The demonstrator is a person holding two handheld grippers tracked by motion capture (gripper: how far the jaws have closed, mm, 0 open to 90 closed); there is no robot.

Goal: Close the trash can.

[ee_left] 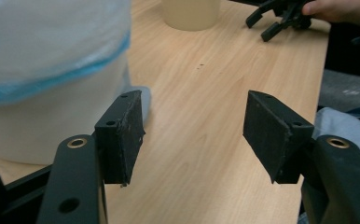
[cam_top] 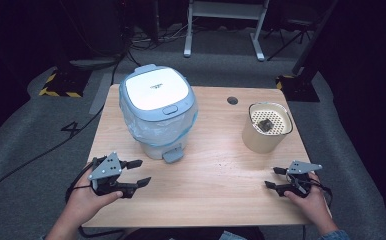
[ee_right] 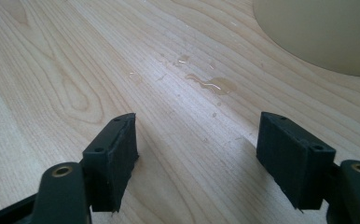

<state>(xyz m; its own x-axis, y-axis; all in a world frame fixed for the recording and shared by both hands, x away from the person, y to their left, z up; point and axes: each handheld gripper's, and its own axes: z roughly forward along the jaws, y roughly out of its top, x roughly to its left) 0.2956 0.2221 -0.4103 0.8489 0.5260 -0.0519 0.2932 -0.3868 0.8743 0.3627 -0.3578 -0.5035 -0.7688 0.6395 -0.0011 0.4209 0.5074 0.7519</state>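
both grippers rest low at the near edge of the light wooden desk (cam_top: 216,175), likely a ready pose. left gripper (cam_top: 140,172): fingers wide apart, empty, aimed at the bin's grey foot pedal (cam_top: 173,155). right gripper (cam_top: 275,177): fingers wide apart, empty. small wet patch (ee_right: 211,84) ahead of it. farther: white-and-blue pedal bin (cam_top: 157,110), lid shut, plastic liner folded over rim. cream cylindrical container (cam_top: 266,127) holds a perforated insert with a small dark object (cam_top: 265,125), unidentifiable.

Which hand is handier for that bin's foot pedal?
Probably the left: its open tool lies just in front of the bin's pedal, while the right tool lies across the table near the beige canister.
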